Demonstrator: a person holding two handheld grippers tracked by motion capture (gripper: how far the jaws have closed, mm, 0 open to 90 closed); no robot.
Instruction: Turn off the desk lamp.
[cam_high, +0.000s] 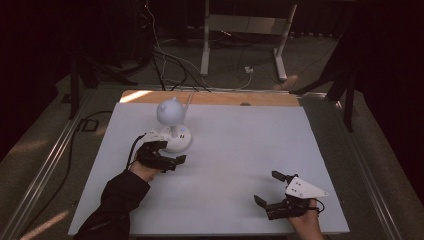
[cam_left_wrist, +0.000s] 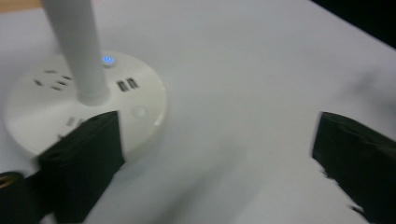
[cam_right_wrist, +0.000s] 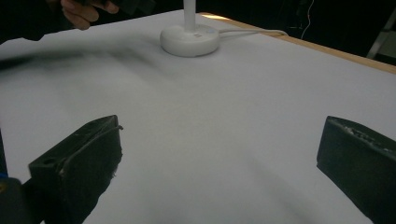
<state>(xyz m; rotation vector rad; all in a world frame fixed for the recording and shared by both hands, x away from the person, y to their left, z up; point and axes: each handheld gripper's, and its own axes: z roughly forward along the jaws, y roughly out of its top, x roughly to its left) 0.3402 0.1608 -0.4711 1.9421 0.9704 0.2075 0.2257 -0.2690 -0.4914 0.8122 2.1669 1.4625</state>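
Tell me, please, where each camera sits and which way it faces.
High view: above the person's side, facing forward and down on the table; shows both forearms, left gripper, right gripper, and the lamp.
Left gripper view: rides the left gripper, looking along its open jaws at the lamp base close by.
Right gripper view: rides the right gripper, looking across the table past its open jaws to the lamp base; a hand shows top left.
Shared: all three show the lamp and the white table.
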